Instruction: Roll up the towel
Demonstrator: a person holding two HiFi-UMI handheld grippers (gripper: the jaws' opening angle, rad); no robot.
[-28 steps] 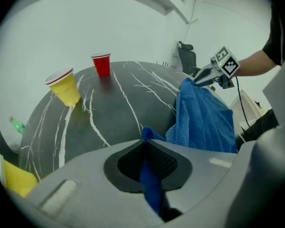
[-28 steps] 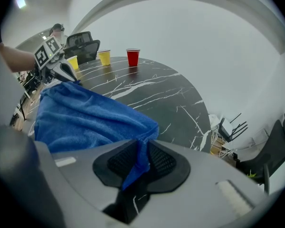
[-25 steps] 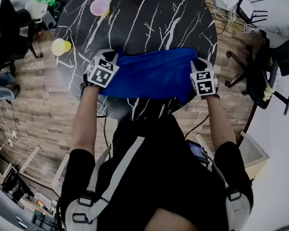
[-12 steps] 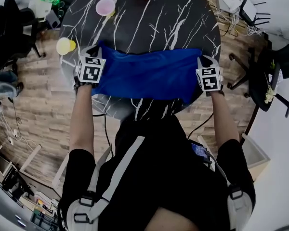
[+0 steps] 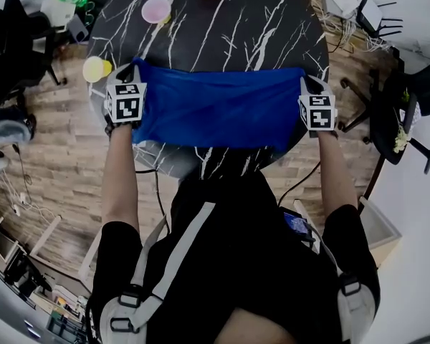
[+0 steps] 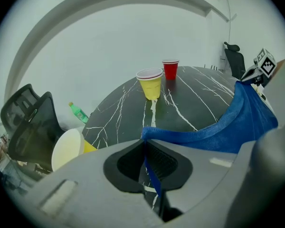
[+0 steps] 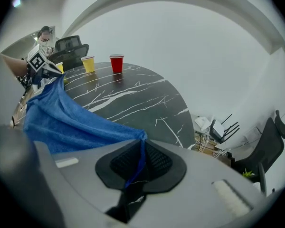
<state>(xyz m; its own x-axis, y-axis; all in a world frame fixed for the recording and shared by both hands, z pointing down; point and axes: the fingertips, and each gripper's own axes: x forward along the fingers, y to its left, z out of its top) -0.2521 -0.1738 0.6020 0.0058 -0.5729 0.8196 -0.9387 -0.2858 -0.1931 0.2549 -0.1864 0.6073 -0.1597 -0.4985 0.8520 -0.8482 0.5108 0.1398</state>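
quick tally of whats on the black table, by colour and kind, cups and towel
yellow cups: 2
red cup: 1
blue towel: 1
total: 4

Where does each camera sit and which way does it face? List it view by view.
Head view: on the person's head, looking steeply down at the table, the towel, both forearms, left gripper and right gripper.
Left gripper view: on that gripper, looking past its jaws, shut on a towel corner, toward the red cup.
Right gripper view: on that gripper, likewise; jaws just closed further on the other corner.
Shared by both gripper views: towel, red cup.
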